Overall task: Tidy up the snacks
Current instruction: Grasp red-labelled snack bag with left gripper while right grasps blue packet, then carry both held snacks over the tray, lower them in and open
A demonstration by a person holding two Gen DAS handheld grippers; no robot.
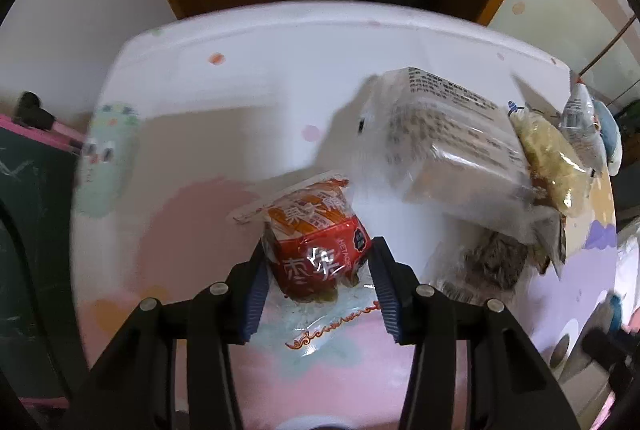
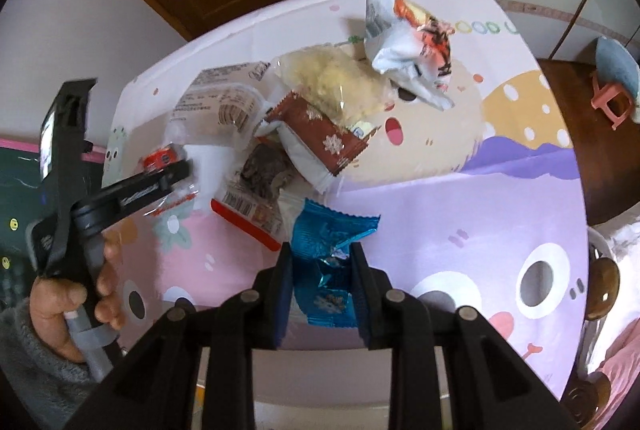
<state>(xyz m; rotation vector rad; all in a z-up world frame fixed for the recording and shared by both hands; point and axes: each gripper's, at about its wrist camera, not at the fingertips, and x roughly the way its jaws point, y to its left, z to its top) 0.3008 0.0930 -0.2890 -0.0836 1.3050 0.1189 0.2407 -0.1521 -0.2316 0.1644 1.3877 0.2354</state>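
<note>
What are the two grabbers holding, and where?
The right gripper pinches the blue snack packet across its middle. The left gripper squeezes the red snack packet by its sides.

You read "HETAOPP" and large white Chinese characters on red snack pack (image 1: 320, 250). Clear box label (image 1: 448, 110): print too blurred. Tablecloth (image 2: 486, 27): "OOD".

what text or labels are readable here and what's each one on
"HETAOPP" (roughly; small, sideways): red date snack pack.
Large Chinese characters on the same pack: first reads "枣", the rest warped by the wrapper.
"OOD": tablecloth, letters cut off on both sides.
Dense printed block on the clear wrapped box: too blurred.
Barcode label on the red-edged pack: too small.
Blue foil pack: no text legible.
</note>
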